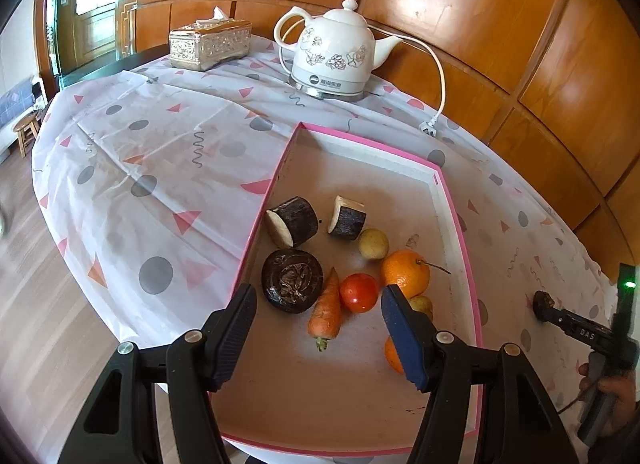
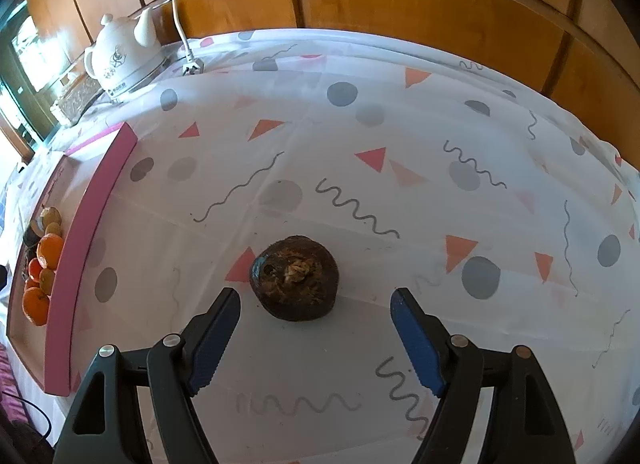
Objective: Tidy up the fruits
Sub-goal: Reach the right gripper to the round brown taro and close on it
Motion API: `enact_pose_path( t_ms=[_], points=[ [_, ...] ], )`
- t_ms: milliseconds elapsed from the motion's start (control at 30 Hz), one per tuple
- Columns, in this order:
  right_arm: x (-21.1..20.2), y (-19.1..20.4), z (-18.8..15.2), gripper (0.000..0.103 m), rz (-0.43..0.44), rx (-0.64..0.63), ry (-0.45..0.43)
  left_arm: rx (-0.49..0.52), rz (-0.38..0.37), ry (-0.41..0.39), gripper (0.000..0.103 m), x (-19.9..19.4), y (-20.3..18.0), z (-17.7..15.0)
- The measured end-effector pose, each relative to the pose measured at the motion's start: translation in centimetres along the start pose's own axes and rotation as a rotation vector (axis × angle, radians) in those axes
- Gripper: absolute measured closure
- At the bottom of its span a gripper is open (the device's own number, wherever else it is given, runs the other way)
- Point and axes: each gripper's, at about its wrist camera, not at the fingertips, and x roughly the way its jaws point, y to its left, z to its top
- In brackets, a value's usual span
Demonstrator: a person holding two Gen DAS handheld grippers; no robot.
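A pink-rimmed tray (image 1: 460, 224) holds two cut dark pieces with white flesh (image 1: 290, 222), a dark round fruit (image 1: 292, 280), a carrot (image 1: 326, 310), a tomato (image 1: 359, 293), oranges (image 1: 405, 273) and small yellowish fruits (image 1: 373, 244). My left gripper (image 1: 318, 296) hovers open over the tray, above the carrot and tomato, gripping nothing. On the tablecloth to the right of the tray (image 2: 92, 224) lies another dark round fruit (image 2: 294, 278). My right gripper (image 2: 316, 296) stands open around its near side, with both pads clear of it.
A white floral kettle (image 1: 334, 52) with its cord and plug (image 1: 430, 129) and a silver tissue box (image 1: 210, 44) stand at the table's far side. A wood-panelled wall runs behind. The round table's edge drops to the floor on the left. A hand (image 1: 612, 388) holds the right tool.
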Motion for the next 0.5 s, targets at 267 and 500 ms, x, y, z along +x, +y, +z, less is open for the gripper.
enact_pose_path(
  t_ms=[267,500],
  points=[
    [1.0,2.3,1.3,0.029,-0.01,-0.077,0.002,-0.004,0.0,0.006,0.037,0.0,0.2,0.0],
    [2.0,2.2,0.9,0.052,-0.055,-0.048,0.015,-0.006,-0.003,0.008,0.036,0.1,0.3,0.0]
  ],
)
